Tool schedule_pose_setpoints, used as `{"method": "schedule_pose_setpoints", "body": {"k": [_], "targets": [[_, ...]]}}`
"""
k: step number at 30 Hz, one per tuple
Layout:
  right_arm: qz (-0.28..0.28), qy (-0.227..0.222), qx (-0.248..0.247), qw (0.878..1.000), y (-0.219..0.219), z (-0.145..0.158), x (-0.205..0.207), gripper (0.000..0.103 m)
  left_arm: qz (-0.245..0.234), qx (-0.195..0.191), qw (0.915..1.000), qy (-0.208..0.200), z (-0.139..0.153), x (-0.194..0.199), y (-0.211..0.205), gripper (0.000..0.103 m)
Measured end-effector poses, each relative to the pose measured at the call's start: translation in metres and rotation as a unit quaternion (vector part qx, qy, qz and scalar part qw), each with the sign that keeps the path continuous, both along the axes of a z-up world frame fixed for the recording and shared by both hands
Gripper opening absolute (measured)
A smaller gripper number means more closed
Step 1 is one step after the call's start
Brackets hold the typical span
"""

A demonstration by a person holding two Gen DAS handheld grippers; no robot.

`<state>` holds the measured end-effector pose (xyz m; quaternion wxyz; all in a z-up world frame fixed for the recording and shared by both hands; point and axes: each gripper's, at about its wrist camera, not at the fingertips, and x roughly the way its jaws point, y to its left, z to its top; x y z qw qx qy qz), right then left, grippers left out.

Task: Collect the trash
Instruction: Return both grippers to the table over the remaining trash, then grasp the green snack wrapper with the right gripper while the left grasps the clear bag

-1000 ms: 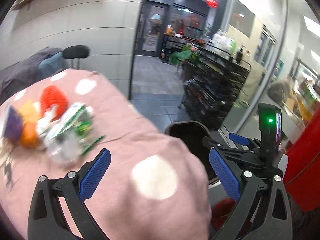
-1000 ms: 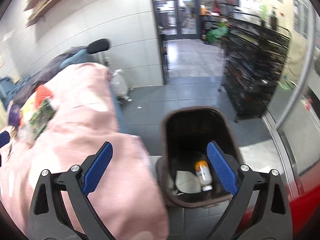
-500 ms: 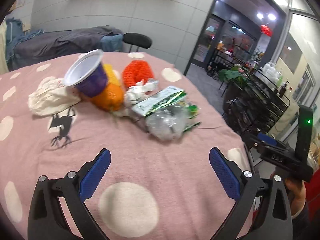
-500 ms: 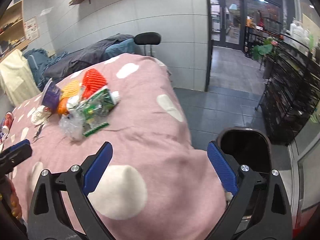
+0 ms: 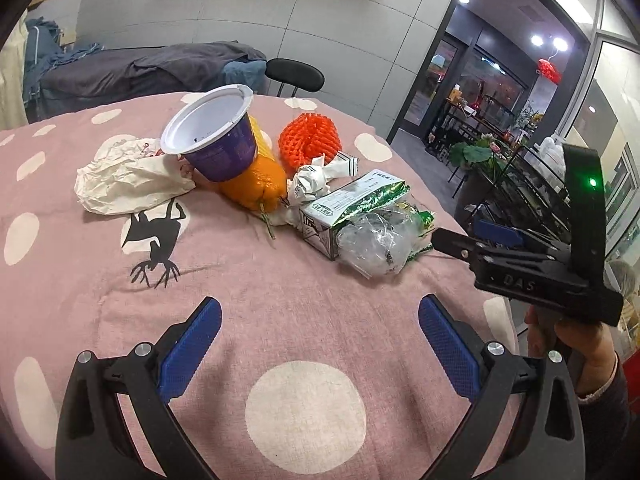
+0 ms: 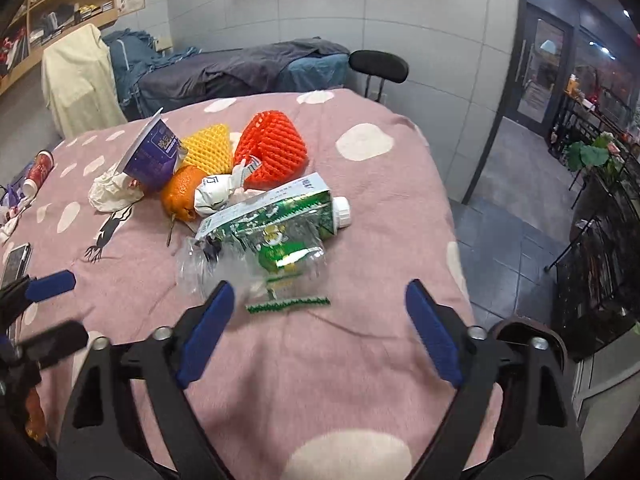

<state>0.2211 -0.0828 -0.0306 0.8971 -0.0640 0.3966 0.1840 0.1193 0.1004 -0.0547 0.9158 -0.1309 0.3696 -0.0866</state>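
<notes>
One heap of trash ahead of both grippers, lying on the pink spotted tablecloth (image 5: 280,304). Counting it off: one purple cup (image 5: 218,136) tipped on its side with its white mouth facing the left camera, one orange (image 5: 256,184) touching it below, one yellow foam net (image 6: 208,148), one red foam net (image 6: 272,152), one crumpled white bag (image 5: 128,178) off to the far left of the pile, one wadded paper wrapper (image 6: 216,196), one green-and-white carton (image 6: 272,212) with a white cap, one crushed clear plastic bottle (image 6: 248,264) pressed against the carton's near side, one thin green strip (image 6: 288,303) just in front of it.

Left gripper (image 5: 316,344) spread wide, blue pads well apart, nothing between them, hovering over bare cloth with the pile farther ahead. Right gripper (image 6: 316,328) likewise wide apart and empty, the clear bottle just beyond its left pad and slightly overlapped by it in view; contact impossible to tell. Green strip lying between the two pad tips, just ahead.

One dark bin rim (image 6: 532,332) peeking behind the right finger, off the table edge. One phone (image 6: 14,260) and one red can (image 6: 38,168) far left on the cloth.
</notes>
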Motion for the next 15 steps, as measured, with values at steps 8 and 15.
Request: {"method": "schedule_pose_setpoints", "body": {"k": [8, 15], "targets": [[0.017, 0.042, -0.022, 0.999, 0.023, -0.019, 0.028, 0.045, -0.008, -0.005, 0.9999, 0.007, -0.004, 0.001, -0.003, 0.097], [0.014, 0.043, 0.009, 0.999, 0.008, -0.013, 0.015, 0.023, -0.019, -0.018, 0.9995, 0.015, -0.005, 0.007, -0.008, 0.097]]}}
